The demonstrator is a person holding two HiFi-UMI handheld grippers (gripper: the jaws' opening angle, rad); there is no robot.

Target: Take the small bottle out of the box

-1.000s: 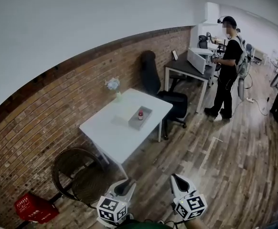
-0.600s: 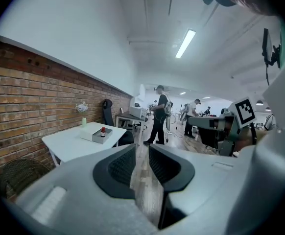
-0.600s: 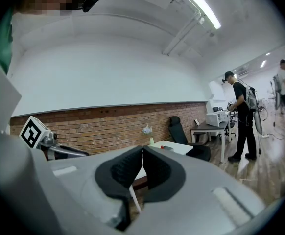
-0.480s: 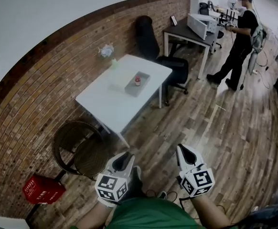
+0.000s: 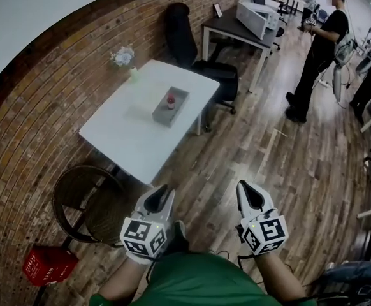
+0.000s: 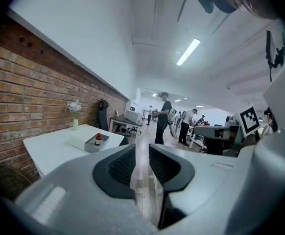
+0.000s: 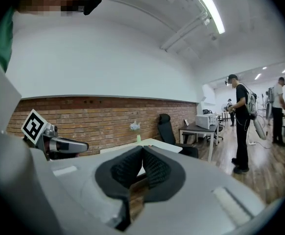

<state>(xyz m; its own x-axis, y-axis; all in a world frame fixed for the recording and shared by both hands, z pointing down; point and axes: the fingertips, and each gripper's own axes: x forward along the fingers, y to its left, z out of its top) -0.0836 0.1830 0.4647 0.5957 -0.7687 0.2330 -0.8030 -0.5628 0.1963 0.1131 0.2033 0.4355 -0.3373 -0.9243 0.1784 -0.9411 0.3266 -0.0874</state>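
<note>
Red-capped small bottle [image 5: 170,99] upright inside grey box [image 5: 160,114] at middle of white table [image 5: 125,136], well apart from both grippers, ahead and slightly to their left. Left gripper [image 5: 159,194] and right gripper [image 5: 248,192] side by side over wood floor, held low before green-shirted torso, pointing forward near level. Both jaws closed, nothing between them. Black-and-white square markers on gripper cubes. Vase of flowers [image 5: 127,61] at table's far corner by brick wall; wicker chair [image 5: 77,193] at table's near end.
</note>
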